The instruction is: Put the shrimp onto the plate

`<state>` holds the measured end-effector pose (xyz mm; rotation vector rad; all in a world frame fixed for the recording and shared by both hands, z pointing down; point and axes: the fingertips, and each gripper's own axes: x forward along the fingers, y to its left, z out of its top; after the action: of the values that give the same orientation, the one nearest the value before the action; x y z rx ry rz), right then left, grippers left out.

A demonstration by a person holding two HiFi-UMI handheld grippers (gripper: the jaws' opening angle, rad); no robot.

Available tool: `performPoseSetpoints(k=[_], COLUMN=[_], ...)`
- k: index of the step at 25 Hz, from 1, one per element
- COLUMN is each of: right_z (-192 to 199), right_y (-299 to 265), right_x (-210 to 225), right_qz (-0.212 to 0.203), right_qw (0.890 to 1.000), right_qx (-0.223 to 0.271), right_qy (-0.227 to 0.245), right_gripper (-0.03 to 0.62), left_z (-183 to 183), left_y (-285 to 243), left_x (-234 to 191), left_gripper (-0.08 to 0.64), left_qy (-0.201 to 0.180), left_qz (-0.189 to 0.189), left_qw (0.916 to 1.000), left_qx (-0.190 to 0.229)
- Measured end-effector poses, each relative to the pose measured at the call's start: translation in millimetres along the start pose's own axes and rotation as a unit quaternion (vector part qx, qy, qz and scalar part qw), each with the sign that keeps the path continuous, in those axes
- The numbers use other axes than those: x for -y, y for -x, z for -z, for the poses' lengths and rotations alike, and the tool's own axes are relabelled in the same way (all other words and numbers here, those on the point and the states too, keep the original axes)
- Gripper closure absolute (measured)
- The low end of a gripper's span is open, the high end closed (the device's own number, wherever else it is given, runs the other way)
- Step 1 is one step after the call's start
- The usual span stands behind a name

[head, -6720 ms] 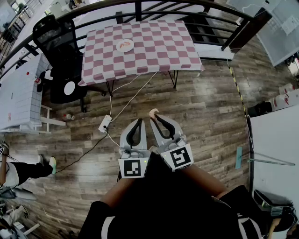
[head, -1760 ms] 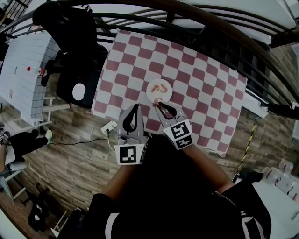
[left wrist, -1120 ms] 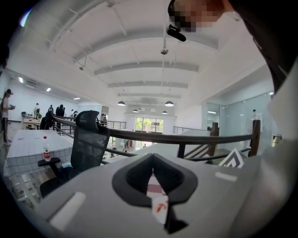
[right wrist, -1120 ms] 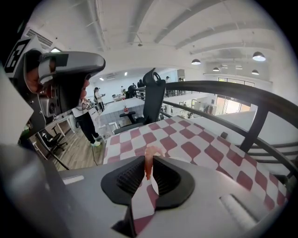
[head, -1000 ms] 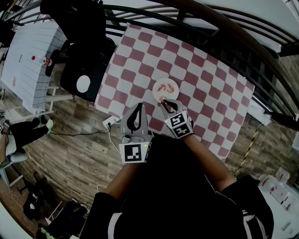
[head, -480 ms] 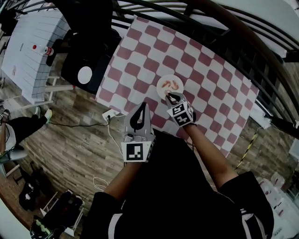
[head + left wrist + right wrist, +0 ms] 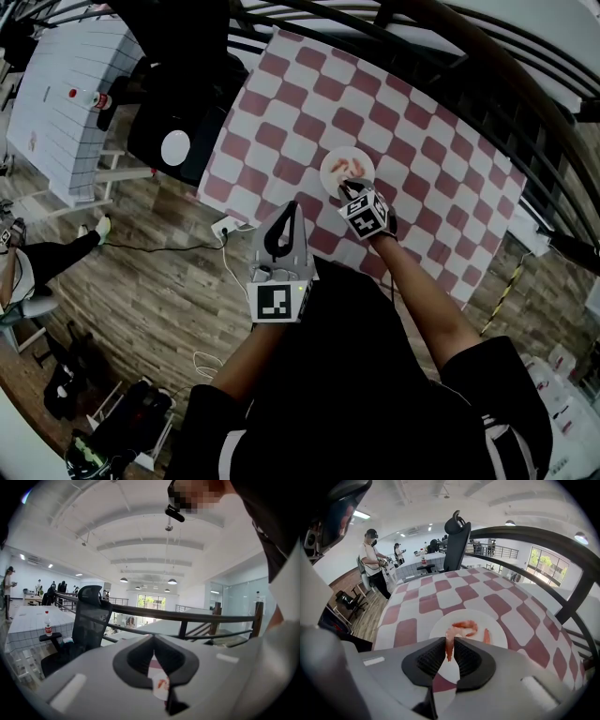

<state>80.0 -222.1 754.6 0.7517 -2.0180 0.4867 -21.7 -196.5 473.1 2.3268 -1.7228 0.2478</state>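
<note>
A white plate [image 7: 494,632] [image 7: 360,159] sits on the red-and-white checked table [image 7: 309,103] and holds two shrimps [image 7: 466,626]. My right gripper [image 7: 450,641] [image 7: 349,185] hovers just over the plate's near rim, shut on a pink shrimp [image 7: 449,645] that hangs between its tips. The left gripper [image 7: 292,208] [image 7: 154,641] is held back at the table's near edge, tilted up toward the ceiling, jaws shut with nothing in them.
A black office chair [image 7: 178,141] stands at the table's left side. A black railing [image 7: 450,47] runs along the table's far edge. A white power strip [image 7: 225,228] and cable lie on the wood floor. A white tiled table [image 7: 56,103] stands further left.
I walked from the floor to the checked table. In the last second the right gripper carried the shrimp forward over the plate's rim; the left gripper stayed back.
</note>
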Motion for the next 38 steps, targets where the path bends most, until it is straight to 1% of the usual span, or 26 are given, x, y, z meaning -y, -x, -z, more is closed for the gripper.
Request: performPoseSetpoints(k=[8,13,16,17,19,20,24,25,32,38], right_z=[6,6,9,9,9,9,8,8,7,5], right_y=[-13,-19,-21,-22,-23,-23,-28,-28,-27,-23], right_x=[-1,-3,-2,-1,-1,-2,-3,-3,-3,-9], right_qz=[-0.005,-0.006,-0.006,-0.004,0.001,0.003,0.007,0.007,0.014,0.006], right_qw=[0.999,0.999,0.999,0.999,0.999,0.999,0.999,0.999,0.998,0.999], right_qx=[-0.026,-0.03,-0.035,-0.036,-0.036,-0.037,-0.038,-0.038,-0.043,-0.019], right_qy=[-0.02,-0.021,-0.021,-0.018,-0.007,-0.004,-0.018,-0.021,-0.033,-0.032], right_gripper=[0.537,0.537,0.537,0.537,0.537,0.537,0.534,0.534,0.531,0.499], left_z=[-1,-2,-2,-5,-14,-16,-1,0,-1,-3], left_y=[8,12,16,18,21,23,31,31,36,40], left_x=[-8,-12,-13,-12,-13,-16,-23,-23,-18,-16], left_gripper=[0.551,0.551,0.551,0.551,0.551,0.551,0.551,0.551,0.551,0.551], left_qy=[-0.004,-0.002,-0.01,-0.012,-0.015,-0.016,-0.002,-0.003,0.0,-0.002], left_qz=[-0.003,-0.002,-0.006,-0.007,-0.005,-0.005,-0.016,-0.015,-0.006,-0.004], left_qw=[1.0,1.0,0.9999,0.9999,0.9987,0.9983,0.9998,0.9998,1.0,1.0], left_qx=[0.0,-0.002,-0.002,0.008,0.049,0.057,0.015,0.011,0.007,0.007])
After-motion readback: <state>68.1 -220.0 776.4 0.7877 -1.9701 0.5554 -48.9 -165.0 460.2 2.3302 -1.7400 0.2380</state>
